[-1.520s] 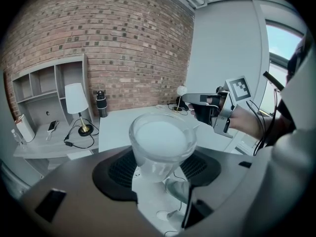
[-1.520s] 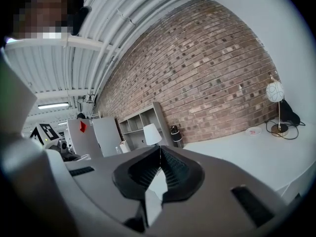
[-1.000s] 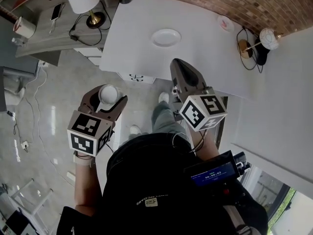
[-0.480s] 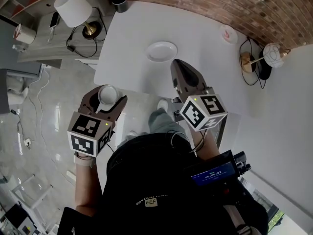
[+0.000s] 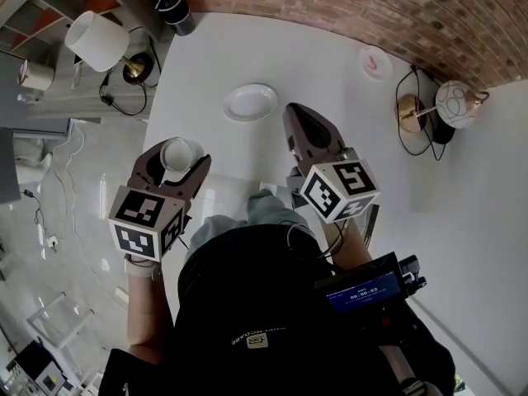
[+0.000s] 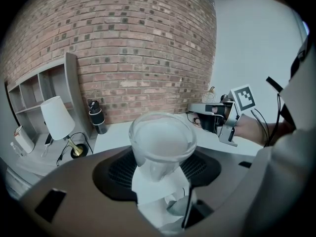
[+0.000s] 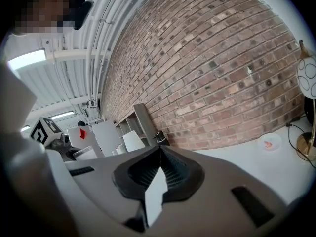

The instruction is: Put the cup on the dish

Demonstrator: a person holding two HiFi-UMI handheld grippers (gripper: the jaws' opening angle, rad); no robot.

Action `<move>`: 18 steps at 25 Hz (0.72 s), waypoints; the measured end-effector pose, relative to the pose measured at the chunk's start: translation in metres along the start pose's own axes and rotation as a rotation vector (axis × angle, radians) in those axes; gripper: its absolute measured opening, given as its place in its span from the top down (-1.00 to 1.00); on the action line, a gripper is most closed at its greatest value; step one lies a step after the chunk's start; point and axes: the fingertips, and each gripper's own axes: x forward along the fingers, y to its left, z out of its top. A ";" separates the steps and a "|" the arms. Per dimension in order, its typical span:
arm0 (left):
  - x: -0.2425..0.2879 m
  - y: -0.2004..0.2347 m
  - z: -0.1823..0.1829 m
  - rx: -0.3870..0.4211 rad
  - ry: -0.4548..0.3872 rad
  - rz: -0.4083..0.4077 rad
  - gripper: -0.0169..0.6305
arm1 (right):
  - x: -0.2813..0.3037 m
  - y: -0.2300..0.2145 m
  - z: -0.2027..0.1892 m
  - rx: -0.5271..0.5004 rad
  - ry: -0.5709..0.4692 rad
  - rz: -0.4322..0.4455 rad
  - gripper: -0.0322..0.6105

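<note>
A white cup [image 5: 176, 154] [image 6: 162, 141] stands upright between the jaws of my left gripper [image 5: 172, 157] [image 6: 163, 157], which is shut on it, over the table's near left edge. The white dish [image 5: 250, 101] lies flat on the white table [image 5: 330, 81], beyond the cup and to its right. My right gripper [image 5: 299, 115] [image 7: 159, 149] is shut and holds nothing; its tip hovers just right of the dish. In the left gripper view the right gripper [image 6: 217, 117] shows at the right.
A black bottle [image 5: 172, 6] [image 6: 98, 117] stands at the table's far left corner. A small pink-marked saucer [image 5: 374, 61] [image 7: 269, 143] and a gold-based globe lamp [image 5: 452, 104] sit at the far right. A white-shaded lamp [image 5: 99, 41] stands on a side shelf to the left.
The table and dish have come nearer beneath both grippers as the person stepped forward. The cup stays held in the left gripper; the right gripper stays shut.
</note>
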 end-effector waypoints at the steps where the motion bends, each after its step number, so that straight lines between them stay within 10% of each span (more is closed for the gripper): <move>1: 0.005 -0.002 0.003 0.004 0.003 -0.001 0.12 | 0.000 -0.006 0.001 0.006 0.000 -0.003 0.89; 18: 0.084 0.007 0.044 0.109 0.037 -0.179 0.12 | 0.003 -0.048 0.004 0.038 -0.012 -0.147 0.89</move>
